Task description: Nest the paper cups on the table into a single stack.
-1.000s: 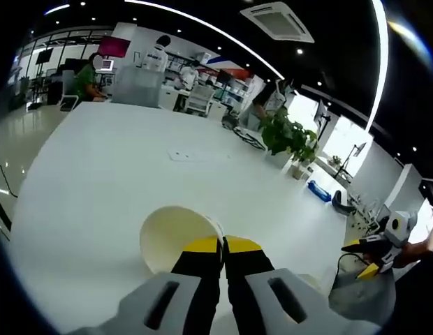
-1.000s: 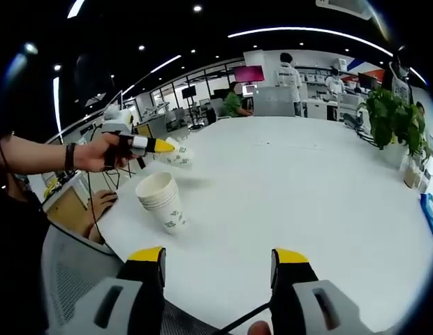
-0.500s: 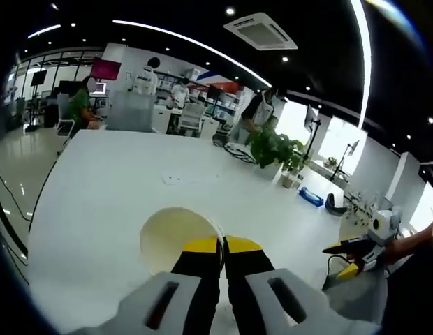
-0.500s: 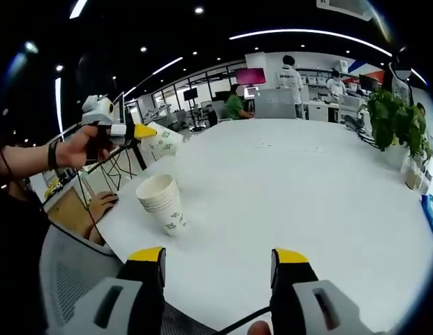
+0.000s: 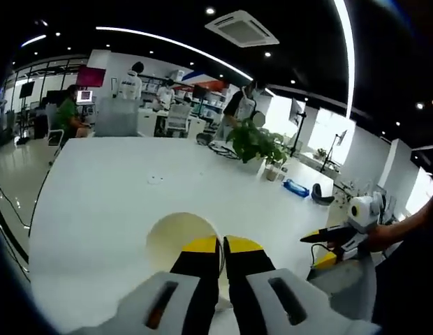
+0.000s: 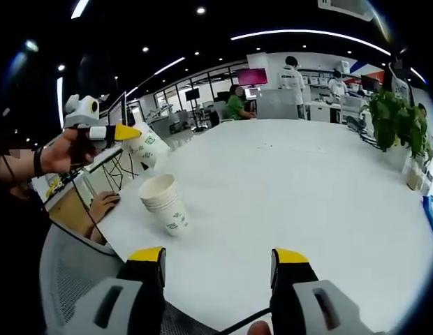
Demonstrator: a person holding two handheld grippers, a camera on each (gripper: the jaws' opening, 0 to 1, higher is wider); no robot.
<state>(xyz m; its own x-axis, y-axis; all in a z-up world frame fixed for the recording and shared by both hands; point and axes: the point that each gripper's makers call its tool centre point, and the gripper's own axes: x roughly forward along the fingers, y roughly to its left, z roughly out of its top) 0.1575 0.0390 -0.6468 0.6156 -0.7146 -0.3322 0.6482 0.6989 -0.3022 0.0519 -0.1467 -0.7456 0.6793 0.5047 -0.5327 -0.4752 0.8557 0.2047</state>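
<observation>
Fingertips of the left gripper [image 5: 221, 246] pinch the thin rim of a light, easily crushed paper cup [image 5: 176, 241] held above the table [image 6: 286, 174], near the stack [image 6: 164, 202], while the right gripper [image 6: 218, 259] gapes empty.

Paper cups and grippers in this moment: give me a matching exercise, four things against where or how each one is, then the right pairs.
Things:
1. left gripper
2. right gripper
3. stack of cups
4. single cup

States:
A. stands upright on the white table, mouth up
B. jaws apart, nothing between them
C. held in the air, up and to the left of the stack in the right gripper view
D. jaws shut on a cup's rim

Pairs: 1-D, 2-B, 3-A, 4-C
</observation>
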